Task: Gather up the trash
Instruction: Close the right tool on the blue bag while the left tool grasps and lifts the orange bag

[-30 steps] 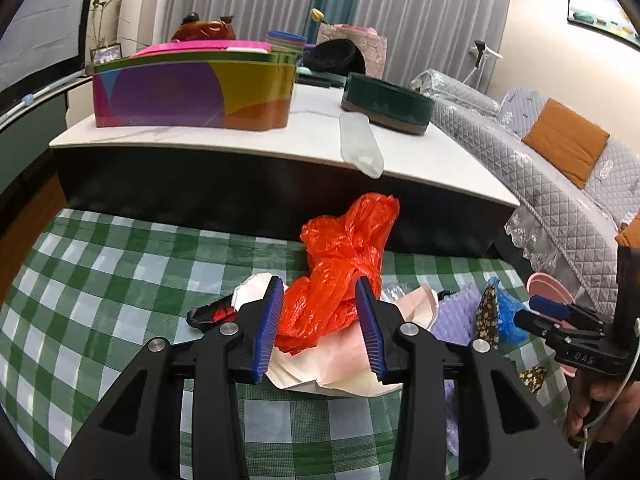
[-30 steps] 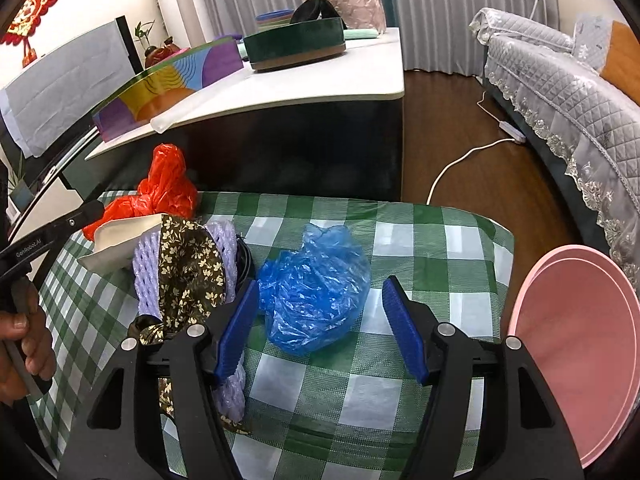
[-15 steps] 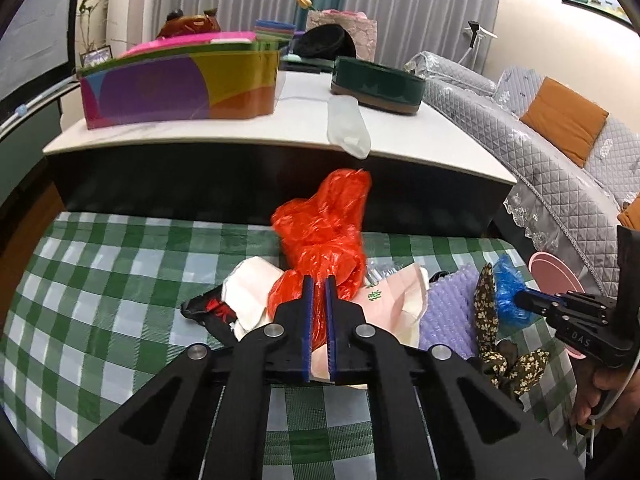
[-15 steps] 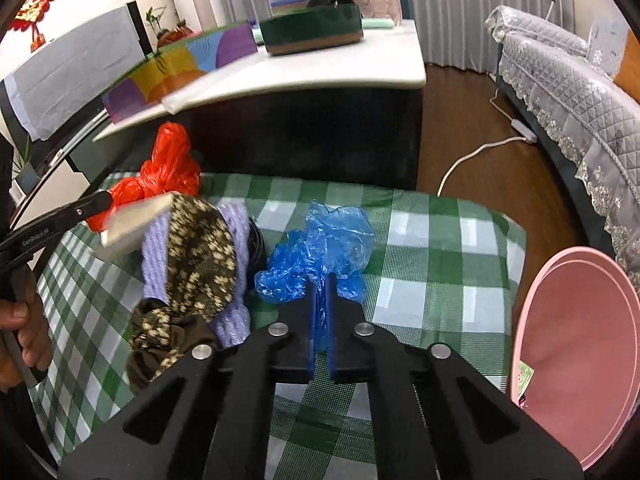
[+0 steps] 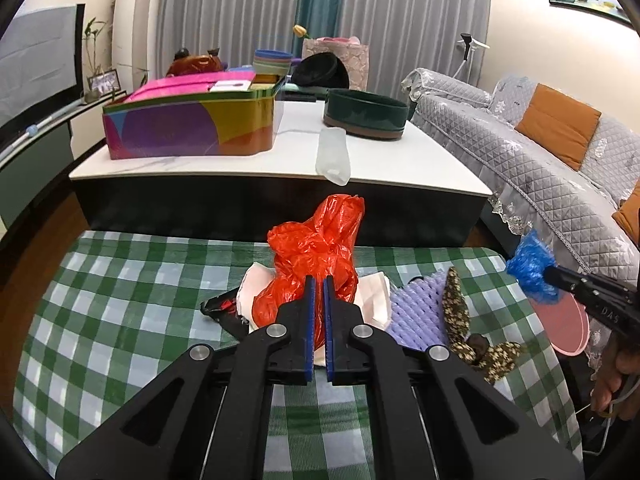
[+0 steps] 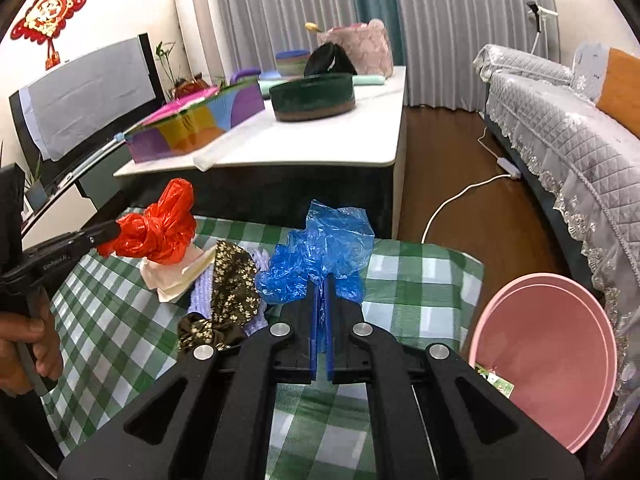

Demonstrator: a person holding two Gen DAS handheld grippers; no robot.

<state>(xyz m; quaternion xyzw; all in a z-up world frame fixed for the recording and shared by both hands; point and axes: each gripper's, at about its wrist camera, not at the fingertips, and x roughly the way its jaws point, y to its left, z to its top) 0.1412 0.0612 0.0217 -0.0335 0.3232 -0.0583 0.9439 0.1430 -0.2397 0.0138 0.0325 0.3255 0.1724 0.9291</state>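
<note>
Left gripper [image 5: 317, 280] clamping the red plastic bag [image 5: 316, 252], angling down over the green checked cloth [image 5: 120, 300]; right gripper [image 6: 320, 280] pinching the blue plastic bag [image 6: 320, 248] likewise, beside the pink basin [image 6: 544, 360]. Gaping wide around both bags a second ago, now squeezing tight and lifting clear of the cloth. Standing tall, red bag's long axis pointing up toward the white table [image 5: 380, 168]; blue bag bunching upward too.

Green-and-white checked cloth [image 5: 120, 300] spread flat. On it, clustered: white paper wrappers [image 5: 376, 296], lilac foam netting [image 5: 416, 316], brown floral fabric scrap [image 5: 456, 308], black-and-red wrapper [image 5: 220, 308]. Behind: white-topped low table [image 5: 384, 168] carrying multicoloured box [image 5: 188, 128], round dark green tin [image 5: 366, 114].
</note>
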